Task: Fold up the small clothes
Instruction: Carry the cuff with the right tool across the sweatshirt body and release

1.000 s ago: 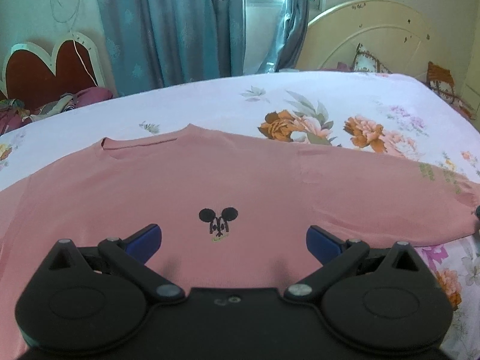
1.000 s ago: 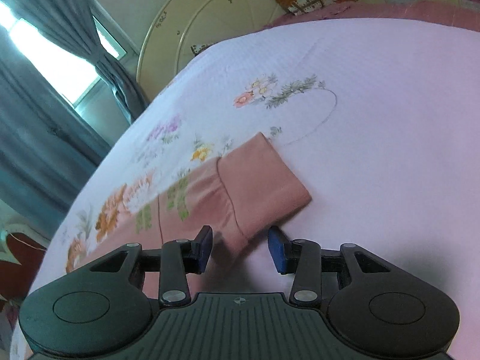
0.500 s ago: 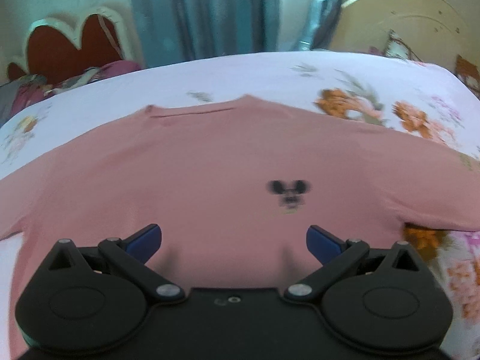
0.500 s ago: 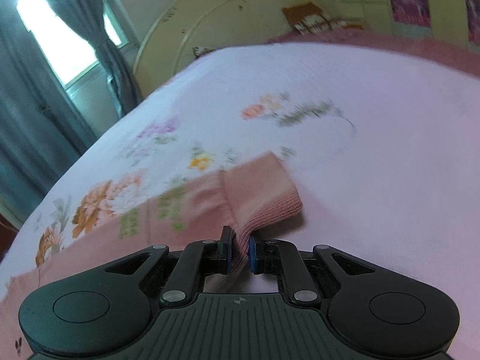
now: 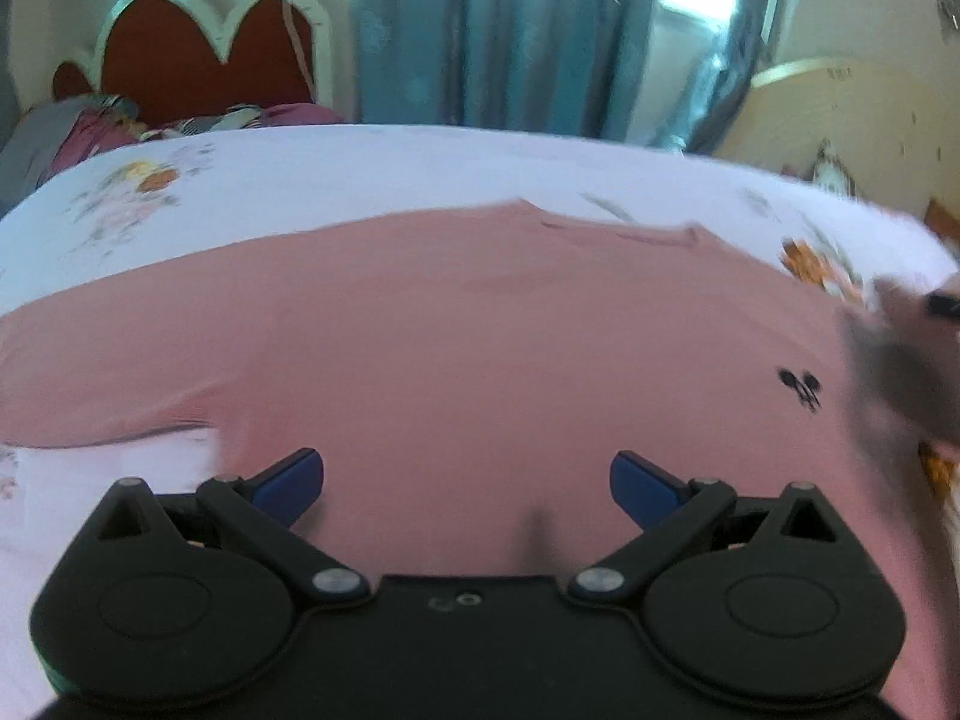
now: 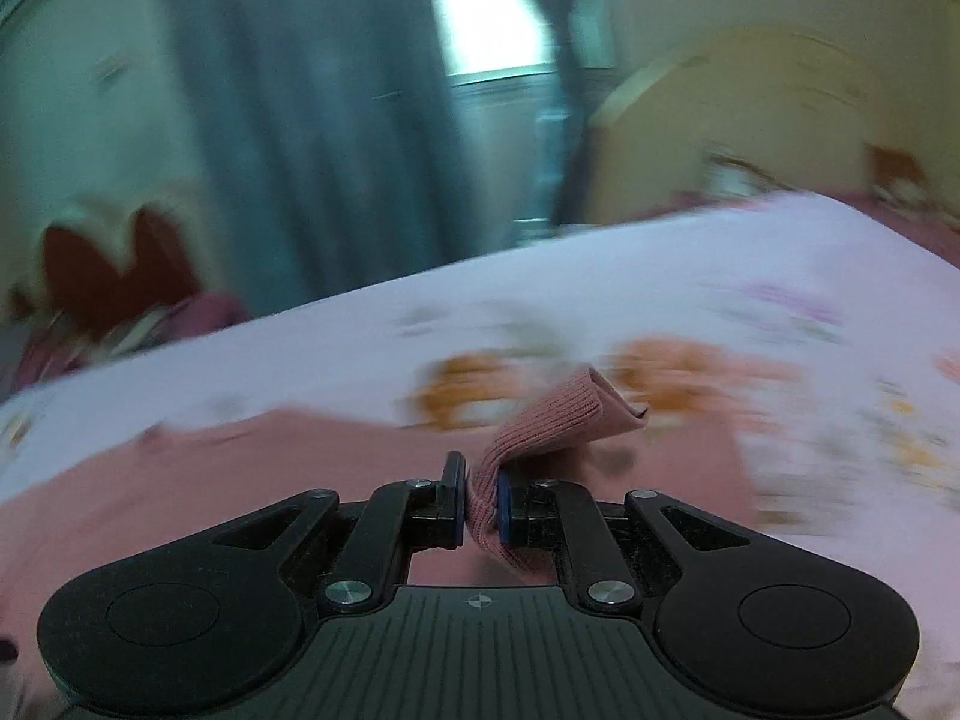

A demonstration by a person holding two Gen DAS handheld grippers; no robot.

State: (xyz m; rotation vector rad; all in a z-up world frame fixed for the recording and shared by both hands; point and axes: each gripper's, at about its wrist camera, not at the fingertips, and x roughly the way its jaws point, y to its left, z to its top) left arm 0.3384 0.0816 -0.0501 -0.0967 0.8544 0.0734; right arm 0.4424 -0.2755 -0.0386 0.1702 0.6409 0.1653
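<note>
A: Left wrist view?
B: Left gripper [image 5: 467, 483], jaws wide apart, empty; pink sweater [image 5: 480, 360] flat on bed [image 5: 420, 174], collar at one o'clock.
A: Right wrist view?
B: Right gripper [image 6: 480, 501] has just closed, clamped on cuff [image 6: 558, 414], pointing two o'clock.

Sweater [image 5: 456, 360] flat on bed [image 5: 372, 174]
</note>
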